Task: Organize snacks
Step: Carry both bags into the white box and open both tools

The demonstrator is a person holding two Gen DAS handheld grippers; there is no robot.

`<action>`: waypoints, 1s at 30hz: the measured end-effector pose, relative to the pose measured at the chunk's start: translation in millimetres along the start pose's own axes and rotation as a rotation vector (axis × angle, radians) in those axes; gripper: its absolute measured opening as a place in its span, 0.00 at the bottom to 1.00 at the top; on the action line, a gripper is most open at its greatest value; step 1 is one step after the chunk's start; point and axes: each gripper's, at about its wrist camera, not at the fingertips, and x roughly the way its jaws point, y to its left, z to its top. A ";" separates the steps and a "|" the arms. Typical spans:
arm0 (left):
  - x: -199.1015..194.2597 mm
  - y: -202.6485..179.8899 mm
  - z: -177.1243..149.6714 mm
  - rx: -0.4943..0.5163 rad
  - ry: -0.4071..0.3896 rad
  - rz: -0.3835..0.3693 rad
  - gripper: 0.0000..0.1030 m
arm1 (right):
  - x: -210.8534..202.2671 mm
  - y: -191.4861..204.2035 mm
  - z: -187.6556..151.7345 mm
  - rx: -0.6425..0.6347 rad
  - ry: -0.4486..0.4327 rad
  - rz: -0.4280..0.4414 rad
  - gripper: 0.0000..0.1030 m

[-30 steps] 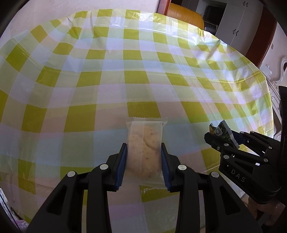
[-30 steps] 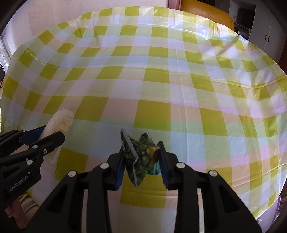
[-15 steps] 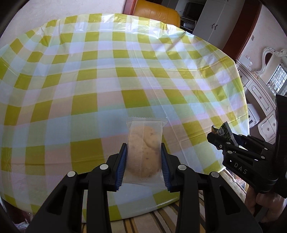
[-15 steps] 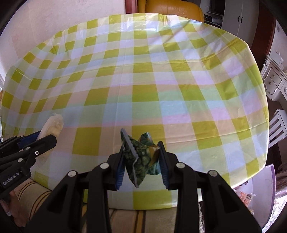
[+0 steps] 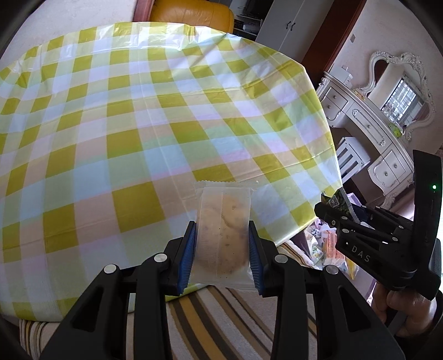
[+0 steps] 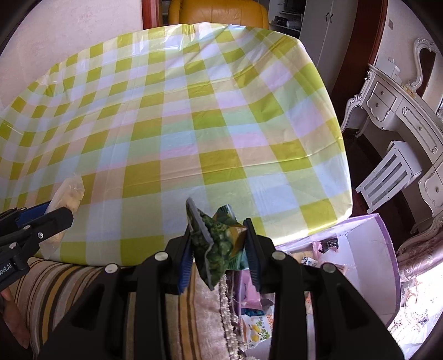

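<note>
My left gripper is shut on a clear-wrapped round biscuit, held in the air over the near edge of the table. In the right wrist view that biscuit pack shows at the far left. My right gripper is shut on a crumpled green snack packet, also over the table's near edge. The left wrist view catches the right gripper at the right, with the green packet sticking out of it.
The table wears a yellow-and-white checked plastic cloth. A lilac box holding several snack packs stands on the floor at the lower right. A striped cushion lies below the table edge. A white dresser stands at the right and an orange chair behind.
Both grippers have drawn back from over the table to its near edge and swung right, bringing the striped cushion and the lilac box into view. Each still holds its snack.
</note>
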 end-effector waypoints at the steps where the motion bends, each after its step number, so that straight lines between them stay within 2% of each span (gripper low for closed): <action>1: 1.6 -7.1 -1.0 0.008 0.005 -0.010 0.33 | -0.8 -5.2 -2.7 0.006 0.002 -0.014 0.33; 15: 27.0 -98.8 -18.0 0.080 0.091 -0.135 0.33 | -19.2 -89.9 -47.1 0.110 0.011 -0.196 0.33; 30: 58.0 -184.3 -33.9 0.192 0.182 -0.181 0.34 | -43.9 -172.2 -88.0 0.267 -0.016 -0.275 0.34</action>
